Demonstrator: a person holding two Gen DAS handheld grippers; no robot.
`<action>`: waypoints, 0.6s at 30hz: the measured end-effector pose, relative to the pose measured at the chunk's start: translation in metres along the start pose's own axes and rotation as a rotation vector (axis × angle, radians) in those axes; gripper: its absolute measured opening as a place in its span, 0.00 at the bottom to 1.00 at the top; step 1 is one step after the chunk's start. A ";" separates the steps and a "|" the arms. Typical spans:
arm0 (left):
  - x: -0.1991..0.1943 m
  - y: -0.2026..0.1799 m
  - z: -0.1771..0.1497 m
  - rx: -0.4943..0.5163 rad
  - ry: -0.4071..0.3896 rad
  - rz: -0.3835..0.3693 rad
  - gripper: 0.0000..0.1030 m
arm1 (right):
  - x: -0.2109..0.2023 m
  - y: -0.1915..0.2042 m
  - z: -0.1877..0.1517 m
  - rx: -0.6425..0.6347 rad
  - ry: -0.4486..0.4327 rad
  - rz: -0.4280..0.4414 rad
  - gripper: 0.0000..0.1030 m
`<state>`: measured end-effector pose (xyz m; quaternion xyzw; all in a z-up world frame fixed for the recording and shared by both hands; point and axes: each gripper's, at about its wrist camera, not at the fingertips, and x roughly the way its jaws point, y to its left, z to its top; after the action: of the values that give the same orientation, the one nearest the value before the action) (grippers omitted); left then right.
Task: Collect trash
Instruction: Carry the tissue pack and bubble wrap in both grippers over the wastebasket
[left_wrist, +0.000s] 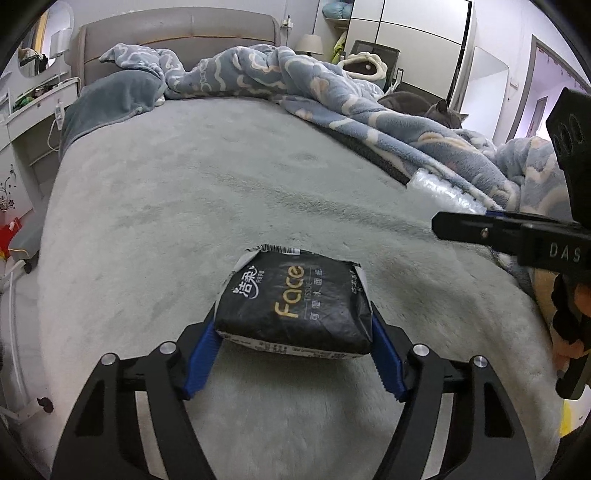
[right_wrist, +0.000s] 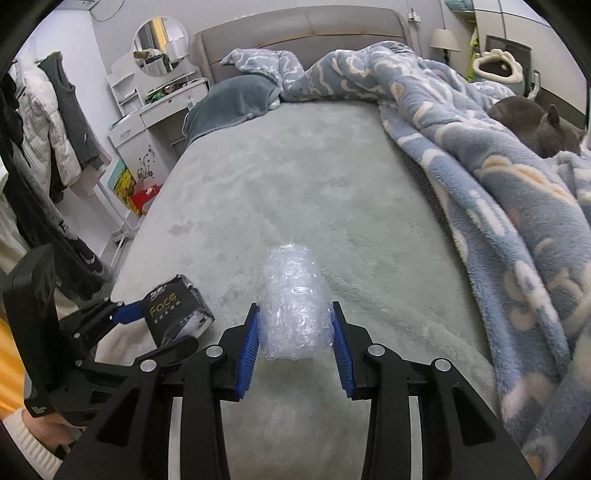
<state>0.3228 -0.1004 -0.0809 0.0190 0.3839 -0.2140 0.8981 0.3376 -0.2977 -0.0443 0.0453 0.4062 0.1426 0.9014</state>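
Bedding fills both views: a pale grey-green plush bed cover (left_wrist: 229, 192), short-piled and faintly brushed in streaks, spreads flat across the wide mattress. Along its right side lies a rumpled fleece blanket (right_wrist: 491, 184), blue with rounded cream cloud shapes, thick and fuzzy. A padded grey headboard (left_wrist: 177, 33) with a smooth, leather-like face stands behind. A grey cat (right_wrist: 535, 122) lies curled on the blanket's far right edge.

Nearer, the left gripper (left_wrist: 293, 332), matte black with ribbed blue pads (left_wrist: 201, 354), pinches a tissue pack (left_wrist: 295, 306) by its two sides. The pack is a soft rectangular pillow of crinkled black plastic film, gold "Face" lettering on top, white printed seam strips at the ends. In the right wrist view it sits at the left edge of the bed cover; whether it rests on the plush or hangs just above it is unclear.

The right gripper (right_wrist: 295, 332) squeezes a bubble wrap roll (right_wrist: 291, 302) between its blue pads (right_wrist: 249, 354). That roll is clear, bumpy, glossy plastic, a stubby cylinder pointing away from the camera, over the middle of the bed cover.
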 end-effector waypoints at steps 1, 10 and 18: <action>-0.003 -0.001 0.000 0.003 -0.005 0.008 0.73 | -0.005 0.002 0.000 0.005 -0.007 -0.003 0.36; -0.049 0.004 -0.018 0.005 -0.037 0.036 0.73 | -0.024 0.033 -0.015 0.004 -0.027 0.008 0.36; -0.087 0.014 -0.040 -0.034 -0.045 0.061 0.73 | -0.033 0.066 -0.038 -0.003 -0.027 0.027 0.36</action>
<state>0.2477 -0.0480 -0.0503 0.0105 0.3664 -0.1805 0.9127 0.2740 -0.2455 -0.0323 0.0514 0.3931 0.1547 0.9049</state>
